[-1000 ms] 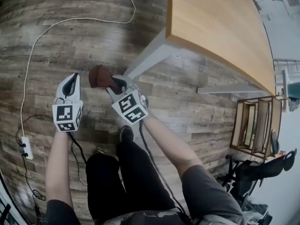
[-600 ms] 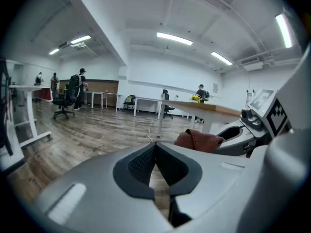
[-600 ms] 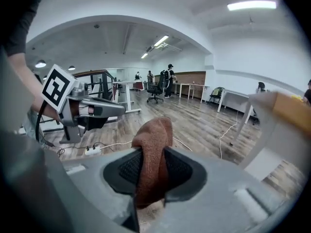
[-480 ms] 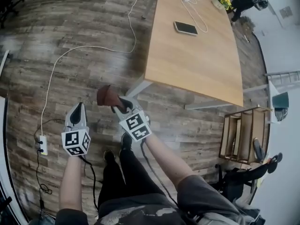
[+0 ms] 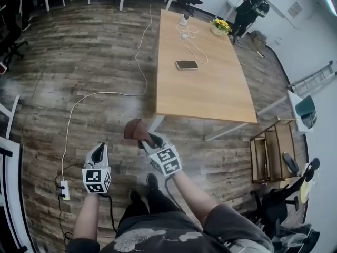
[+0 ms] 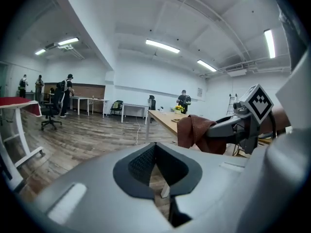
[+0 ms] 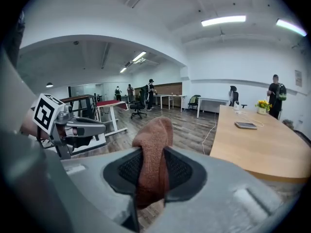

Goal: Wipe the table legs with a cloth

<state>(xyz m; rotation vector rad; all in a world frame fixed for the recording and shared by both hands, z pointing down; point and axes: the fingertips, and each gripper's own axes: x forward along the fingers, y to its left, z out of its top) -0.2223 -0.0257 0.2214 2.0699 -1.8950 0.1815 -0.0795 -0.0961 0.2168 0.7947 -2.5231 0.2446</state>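
Note:
My right gripper is shut on a brown cloth, which bunches up out of its jaws. In the head view the cloth hangs just left of the table's near-left grey leg; whether it touches the leg I cannot tell. A second grey leg slants out under the right corner. The wooden table top stretches away ahead. My left gripper is shut and holds nothing, off to the left above the plank floor; its jaws meet in its own view, where the cloth shows to the right.
A phone, a white cable and yellow flowers lie on the table. A white cord runs over the floor to a power strip. A wooden shelf stands at right. A person stands at the far end.
The head view has pulled up and back, so the whole table top now shows. Both grippers sit lower in the frame, side by side as before, the right still on the cloth.

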